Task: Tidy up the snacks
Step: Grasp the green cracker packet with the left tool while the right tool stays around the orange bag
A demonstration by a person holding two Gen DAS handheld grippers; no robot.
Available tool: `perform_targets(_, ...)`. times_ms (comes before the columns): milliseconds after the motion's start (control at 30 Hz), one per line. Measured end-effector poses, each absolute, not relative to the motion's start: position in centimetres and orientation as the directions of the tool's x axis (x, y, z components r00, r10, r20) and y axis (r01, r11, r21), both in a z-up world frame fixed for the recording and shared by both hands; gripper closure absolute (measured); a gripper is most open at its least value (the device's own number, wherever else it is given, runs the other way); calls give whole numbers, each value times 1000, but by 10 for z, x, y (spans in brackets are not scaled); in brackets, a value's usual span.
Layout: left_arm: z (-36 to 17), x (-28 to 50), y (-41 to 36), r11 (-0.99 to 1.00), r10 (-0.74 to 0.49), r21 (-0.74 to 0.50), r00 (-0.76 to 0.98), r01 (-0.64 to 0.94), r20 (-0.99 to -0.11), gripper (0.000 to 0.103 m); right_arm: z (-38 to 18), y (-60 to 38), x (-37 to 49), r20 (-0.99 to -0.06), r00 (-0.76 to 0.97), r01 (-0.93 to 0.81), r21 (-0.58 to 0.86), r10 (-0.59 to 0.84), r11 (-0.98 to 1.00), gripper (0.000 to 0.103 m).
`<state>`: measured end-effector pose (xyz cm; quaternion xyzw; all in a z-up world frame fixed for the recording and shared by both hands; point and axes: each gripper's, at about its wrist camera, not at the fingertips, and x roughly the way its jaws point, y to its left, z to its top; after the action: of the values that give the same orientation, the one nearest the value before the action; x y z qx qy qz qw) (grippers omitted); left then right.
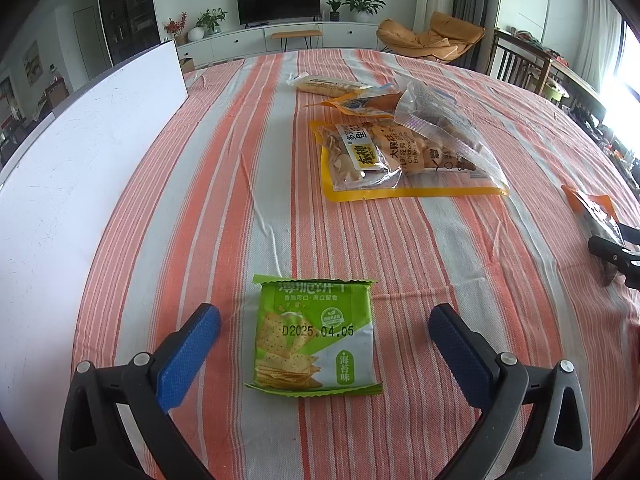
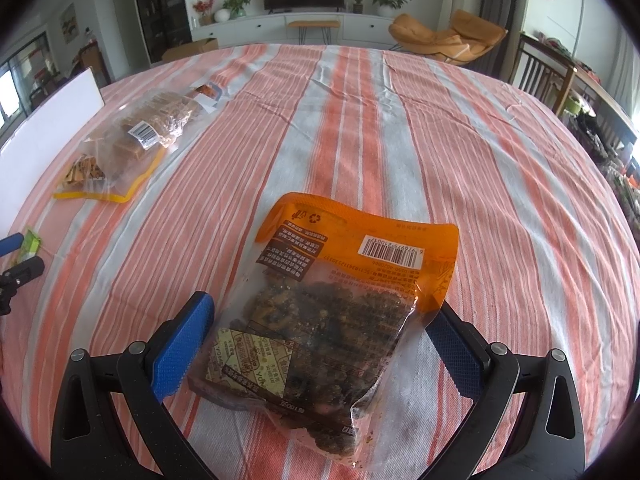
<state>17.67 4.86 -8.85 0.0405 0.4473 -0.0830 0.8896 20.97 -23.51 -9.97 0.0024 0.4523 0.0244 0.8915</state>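
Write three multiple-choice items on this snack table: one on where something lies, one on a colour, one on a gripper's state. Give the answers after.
1. Where does the green cracker packet lie?
A. Between the left gripper's fingers, on the striped tablecloth
B. On top of the snack pile
C. On the white board

2. What colour is the top band of the bag of dark snacks?
A. Green
B. Orange
C. White

3. How does the left gripper stand?
A. Shut on the packet
B. Open, pads clear of the packet
C. Out of view

Answers: 1 A, the packet lies flat on the cloth between both blue pads. 2 B, the band around the barcode is orange. 3 B, cloth shows on each side between pads and packet.
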Motion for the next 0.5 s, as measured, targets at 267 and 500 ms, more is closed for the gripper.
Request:
perform_targets(267, -88, 177, 49, 983, -111, -2, 586, 184, -802, 0, -99, -234, 210, -807, 589, -41, 26, 45, 999, 0)
perform_targets(500, -88, 177, 49, 983, -111, -2, 586, 184, -802, 0, -99, -234, 210, -807, 589, -42, 25, 45, 999, 0)
